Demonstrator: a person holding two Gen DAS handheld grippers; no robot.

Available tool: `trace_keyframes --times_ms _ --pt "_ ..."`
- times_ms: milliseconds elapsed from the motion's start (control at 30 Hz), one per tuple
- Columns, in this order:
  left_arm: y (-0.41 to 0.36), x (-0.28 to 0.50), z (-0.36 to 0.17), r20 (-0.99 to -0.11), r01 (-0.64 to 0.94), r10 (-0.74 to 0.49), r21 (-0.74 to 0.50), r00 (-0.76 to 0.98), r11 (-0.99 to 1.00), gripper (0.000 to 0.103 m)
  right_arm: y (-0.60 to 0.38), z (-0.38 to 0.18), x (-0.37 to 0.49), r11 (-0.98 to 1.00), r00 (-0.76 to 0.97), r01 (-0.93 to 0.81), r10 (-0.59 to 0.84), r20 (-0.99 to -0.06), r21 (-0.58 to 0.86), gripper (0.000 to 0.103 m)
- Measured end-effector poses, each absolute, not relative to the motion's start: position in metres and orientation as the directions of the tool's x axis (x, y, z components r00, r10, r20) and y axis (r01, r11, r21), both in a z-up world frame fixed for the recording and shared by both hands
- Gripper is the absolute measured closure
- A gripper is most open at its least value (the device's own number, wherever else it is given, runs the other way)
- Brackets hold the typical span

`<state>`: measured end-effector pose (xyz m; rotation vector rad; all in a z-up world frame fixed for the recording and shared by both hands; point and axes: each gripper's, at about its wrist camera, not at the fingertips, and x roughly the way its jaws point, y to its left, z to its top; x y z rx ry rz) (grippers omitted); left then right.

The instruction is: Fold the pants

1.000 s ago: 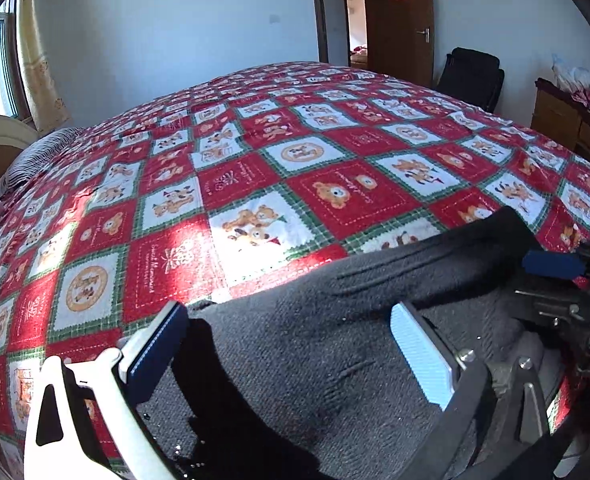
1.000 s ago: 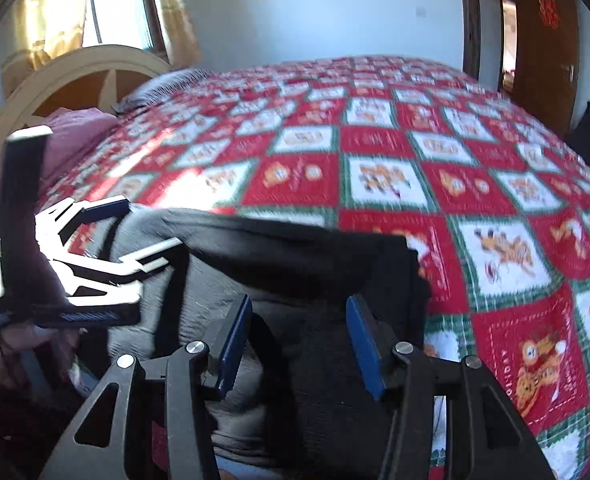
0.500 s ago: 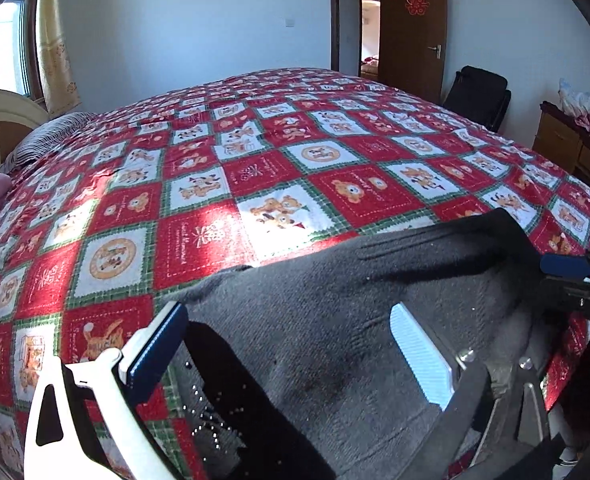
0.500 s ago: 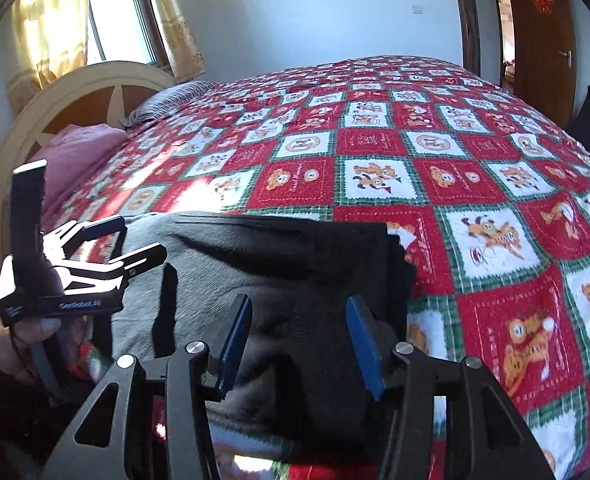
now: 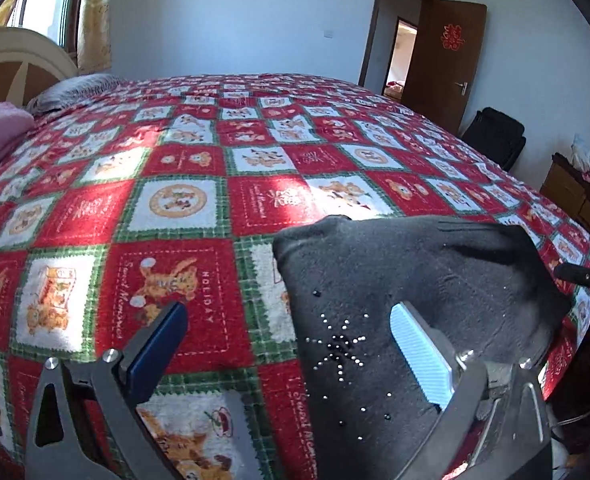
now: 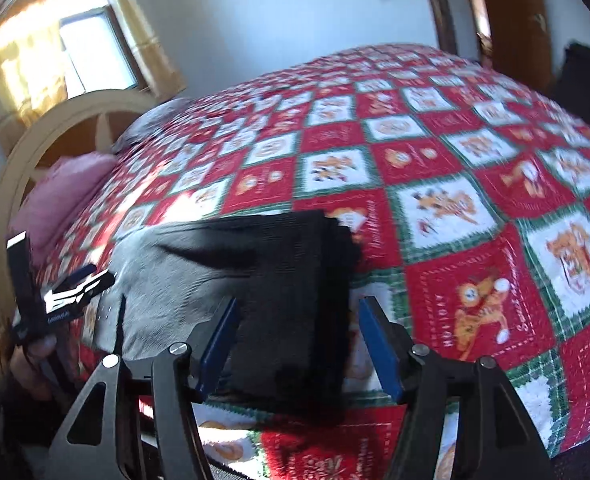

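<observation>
The folded dark grey pants (image 5: 415,272) lie near the front edge of the bed on a red, green and white holiday quilt (image 5: 175,200). My left gripper (image 5: 287,320) is open over the pants' left edge, one pad above the quilt and one above the cloth with its rhinestone star. In the right wrist view the pants (image 6: 287,264) show a darker folded end between the pads of my right gripper (image 6: 298,308). Its jaws are opening and the pads stand clear of the cloth. The left gripper (image 6: 95,276) shows at the pants' far left, held by a hand.
A curved wooden headboard (image 6: 35,160) and a pink pillow (image 6: 63,196) lie to the left. A brown door (image 5: 447,60), a black chair (image 5: 495,136) and a wooden dresser (image 5: 575,192) stand beyond the bed on the right. A sunlit window (image 6: 75,48) is behind the headboard.
My left gripper slid left and rolled, so only its right pad is over the pants now. The right gripper's jaws widened around the dark folded end, and its view rolled.
</observation>
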<state>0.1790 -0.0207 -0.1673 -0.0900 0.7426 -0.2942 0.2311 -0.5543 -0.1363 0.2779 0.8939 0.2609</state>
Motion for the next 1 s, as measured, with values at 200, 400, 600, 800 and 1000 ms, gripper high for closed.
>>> trace_keyframes --times_ms 200,400,600,800,1000 --pt "-0.02 0.184 -0.18 -0.65 0.225 -0.343 -0.26 0.678 0.939 0.0 -0.56 -0.158 0.251 0.895 0.547 -0.09 0.41 -0.73 0.436 0.04" --pt "-0.028 0.191 -0.182 -0.652 0.243 -0.356 -0.26 0.669 0.934 0.0 -0.56 -0.174 0.273 0.871 0.529 -0.076 0.447 -0.721 0.485 0.04" --pt "-0.022 0.189 -0.18 -0.623 0.277 -0.434 -0.337 0.651 0.9 0.007 -0.564 -0.176 0.272 0.844 0.528 -0.063 0.481 -0.7 0.532 0.059" --pt "-0.026 0.188 -0.182 -0.606 0.334 -0.521 -0.401 0.601 0.853 0.057 -0.565 -0.176 0.269 0.822 0.527 -0.072 0.512 -0.678 0.565 0.071" --pt "-0.025 0.183 -0.173 -0.608 0.348 -0.522 -0.39 0.598 0.853 0.087 -0.552 -0.151 0.256 0.843 0.572 -0.142 0.498 -0.652 0.518 0.077"
